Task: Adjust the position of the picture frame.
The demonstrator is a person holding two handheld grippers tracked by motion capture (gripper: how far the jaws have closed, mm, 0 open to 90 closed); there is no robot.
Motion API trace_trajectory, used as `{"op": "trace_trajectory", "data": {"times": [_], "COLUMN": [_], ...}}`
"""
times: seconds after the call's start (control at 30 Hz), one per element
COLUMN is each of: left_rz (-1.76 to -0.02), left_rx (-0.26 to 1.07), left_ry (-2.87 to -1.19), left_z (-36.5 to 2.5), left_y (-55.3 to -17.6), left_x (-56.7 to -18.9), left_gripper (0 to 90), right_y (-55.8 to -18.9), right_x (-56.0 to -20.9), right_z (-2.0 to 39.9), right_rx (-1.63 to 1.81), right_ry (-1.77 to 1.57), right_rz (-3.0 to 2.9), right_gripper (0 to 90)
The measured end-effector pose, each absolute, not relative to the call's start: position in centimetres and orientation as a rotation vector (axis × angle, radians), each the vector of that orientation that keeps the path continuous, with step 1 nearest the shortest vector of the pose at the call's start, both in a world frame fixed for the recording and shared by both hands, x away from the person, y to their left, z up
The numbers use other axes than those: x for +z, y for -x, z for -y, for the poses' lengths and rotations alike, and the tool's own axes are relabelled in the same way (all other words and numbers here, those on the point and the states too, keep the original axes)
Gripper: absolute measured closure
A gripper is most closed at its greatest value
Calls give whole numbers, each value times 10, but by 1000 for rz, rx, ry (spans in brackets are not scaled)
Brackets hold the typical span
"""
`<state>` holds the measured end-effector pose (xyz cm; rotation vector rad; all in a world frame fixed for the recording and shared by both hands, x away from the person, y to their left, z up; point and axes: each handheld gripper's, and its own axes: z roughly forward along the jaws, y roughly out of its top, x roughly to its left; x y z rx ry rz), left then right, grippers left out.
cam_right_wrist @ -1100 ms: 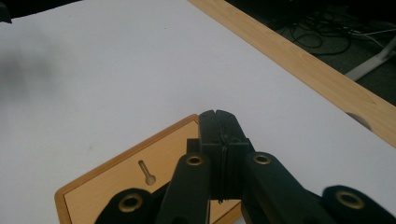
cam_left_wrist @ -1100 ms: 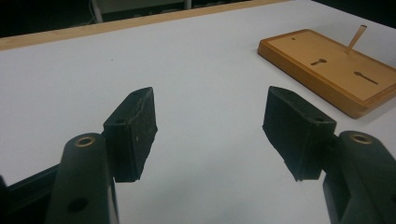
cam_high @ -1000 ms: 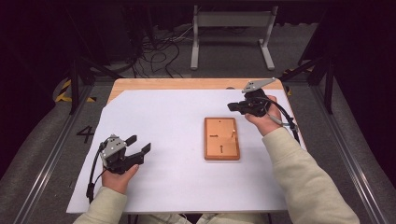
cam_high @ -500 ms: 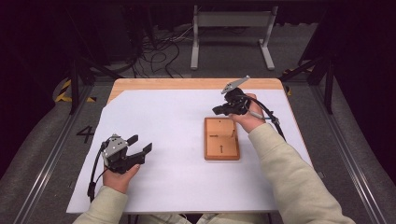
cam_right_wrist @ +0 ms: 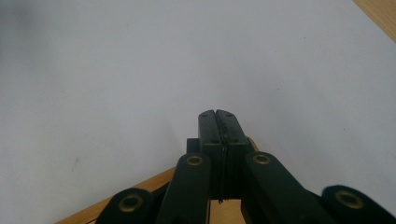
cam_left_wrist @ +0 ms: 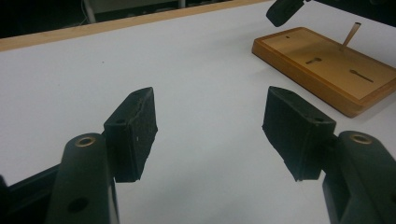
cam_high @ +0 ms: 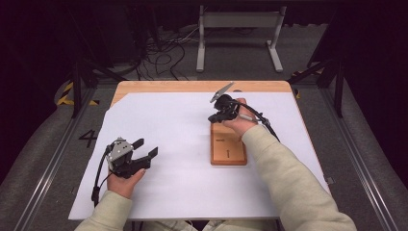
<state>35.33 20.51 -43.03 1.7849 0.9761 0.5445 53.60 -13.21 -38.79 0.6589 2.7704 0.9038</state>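
A flat wooden board (cam_high: pixel 228 153) with two keyhole slots (cam_left_wrist: pixel 314 60) lies right of centre on the white sheet. My right gripper (cam_high: pixel 212 117) hovers over the board's far end, pointing left, its jaws pressed together with nothing seen between them (cam_right_wrist: pixel 217 115). Its tip (cam_left_wrist: pixel 283 11) also shows in the left gripper view. There, a thin tan stick (cam_left_wrist: pixel 350 35) rises tilted from the board's far side; what holds it is hidden. My left gripper (cam_high: pixel 146 148) rests at the front left, jaws wide apart and empty (cam_left_wrist: pixel 210 100), aimed toward the board.
The white sheet (cam_high: pixel 183 130) covers most of the wooden table, whose bare edge (cam_high: pixel 192 86) shows at the back. Behind the table, a metal stand (cam_high: pixel 238 21) and loose cables (cam_high: pixel 163 48) are on the floor. Rails run along both sides.
The right gripper has come from the table's far right corner leftward and down to the board's far end, jaws staying shut. The left gripper has not moved.
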Motion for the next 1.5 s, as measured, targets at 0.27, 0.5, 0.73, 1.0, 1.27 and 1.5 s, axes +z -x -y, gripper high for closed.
{"op": "trace_trajectory", "data": {"times": [0.27,0.5,0.73,1.0,1.27,1.5], "left_rz": [-980,-983,-981,-981,-971,-963], "left_rx": [546,543,540,542,535,528], "left_ry": [-1786,-1781,-1787,-1786,-1787,-1788], "left_z": [-206,-207,-208,-207,-207,-205], "left_y": [-353,-353,-354,-354,-357,-358], "left_x": [-431,-431,-431,-432,-432,-431], "left_gripper": [351,351,351,349,348,348], "right_y": [-544,-548,-554,-558,-559,-560], "right_x": [-395,-404,-414,-420,-420,-419], "right_z": [114,97,92,91,91,97], "right_rx": [819,684,587,537,543,506], "right_ry": [-634,-599,-617,-625,-657,-696], "right_rz": [-2826,-2861,-2874,-2882,-2889,-2880], "right_gripper": [900,900,900,900,900,900]}}
